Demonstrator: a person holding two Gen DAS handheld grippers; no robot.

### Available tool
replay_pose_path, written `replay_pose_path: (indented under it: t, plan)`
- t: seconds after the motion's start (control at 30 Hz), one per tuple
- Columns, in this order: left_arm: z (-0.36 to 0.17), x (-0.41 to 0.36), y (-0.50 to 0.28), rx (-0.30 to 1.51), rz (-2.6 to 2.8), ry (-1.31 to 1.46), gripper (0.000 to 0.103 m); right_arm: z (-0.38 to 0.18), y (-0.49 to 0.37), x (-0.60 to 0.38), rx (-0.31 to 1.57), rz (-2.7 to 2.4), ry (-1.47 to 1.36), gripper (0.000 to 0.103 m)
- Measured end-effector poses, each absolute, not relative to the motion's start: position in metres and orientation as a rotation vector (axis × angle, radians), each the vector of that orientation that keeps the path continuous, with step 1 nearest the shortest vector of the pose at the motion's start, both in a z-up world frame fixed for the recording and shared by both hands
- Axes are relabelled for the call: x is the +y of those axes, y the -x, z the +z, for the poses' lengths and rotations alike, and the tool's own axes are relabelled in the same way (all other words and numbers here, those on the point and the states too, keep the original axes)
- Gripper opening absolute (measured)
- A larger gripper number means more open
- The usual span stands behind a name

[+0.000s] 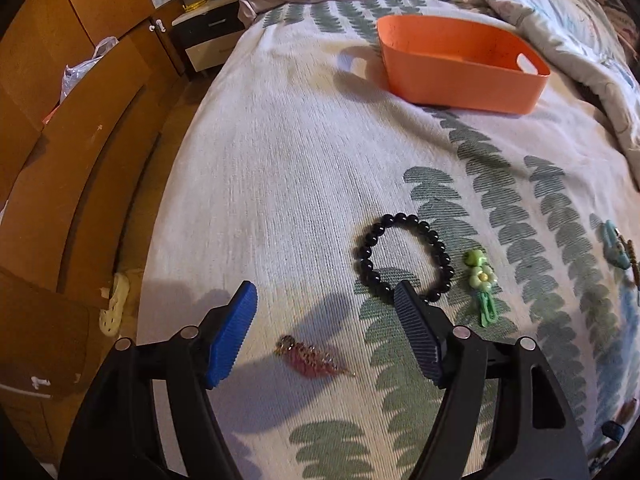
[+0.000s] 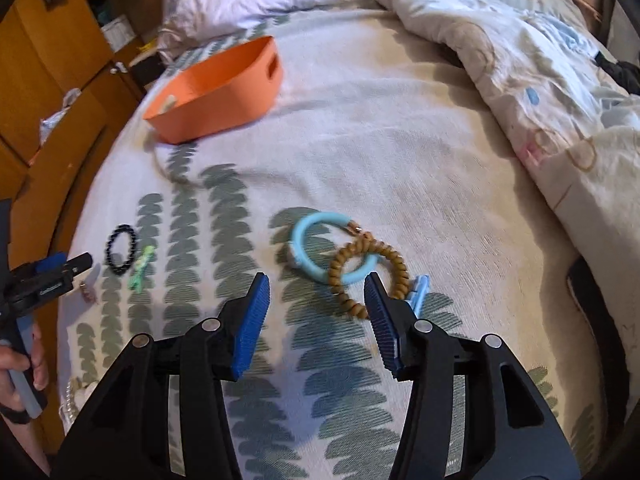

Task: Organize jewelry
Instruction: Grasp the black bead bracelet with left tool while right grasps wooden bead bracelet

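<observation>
An orange basket stands far back on the bedspread; it also shows in the right wrist view. My left gripper is open above a pink feather-shaped earring. A black bead bracelet and a green flower clip lie just beyond its right finger. My right gripper is open and empty, just short of a light blue ring bracelet and a brown bead bracelet lying across it. A blue clip sits behind its right finger.
A rumpled duvet covers the bed's far and right side. Wooden cabinets and a nightstand stand left of the bed. A pearl item lies near the bed's left edge. The left gripper shows in the right wrist view.
</observation>
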State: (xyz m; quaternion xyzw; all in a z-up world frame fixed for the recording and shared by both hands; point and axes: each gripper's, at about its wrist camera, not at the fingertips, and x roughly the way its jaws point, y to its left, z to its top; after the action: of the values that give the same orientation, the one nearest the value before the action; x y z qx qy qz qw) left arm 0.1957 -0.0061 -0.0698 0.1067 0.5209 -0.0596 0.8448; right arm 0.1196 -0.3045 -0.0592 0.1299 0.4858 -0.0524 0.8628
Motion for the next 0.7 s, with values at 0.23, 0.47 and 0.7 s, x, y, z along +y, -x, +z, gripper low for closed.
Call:
replay_pose_path:
  t: [0.23,0.47,0.7]
  plan:
    - [-0.081,-0.011,-0.209,1.127,-0.127,-0.222,0.071,-0.073,-0.126,-0.31,1.046,-0.117,-0.277,0.043]
    - [-0.087,-0.015,-0.213,1.139,-0.134,-0.218,0.071,-0.078,-0.132,-0.307,1.051,-0.123,-0.243,0.043]
    - [-0.09,-0.016,-0.218,1.151,-0.159,-0.186,0.071,-0.085,-0.135,-0.309,1.059,-0.127,-0.236,0.043]
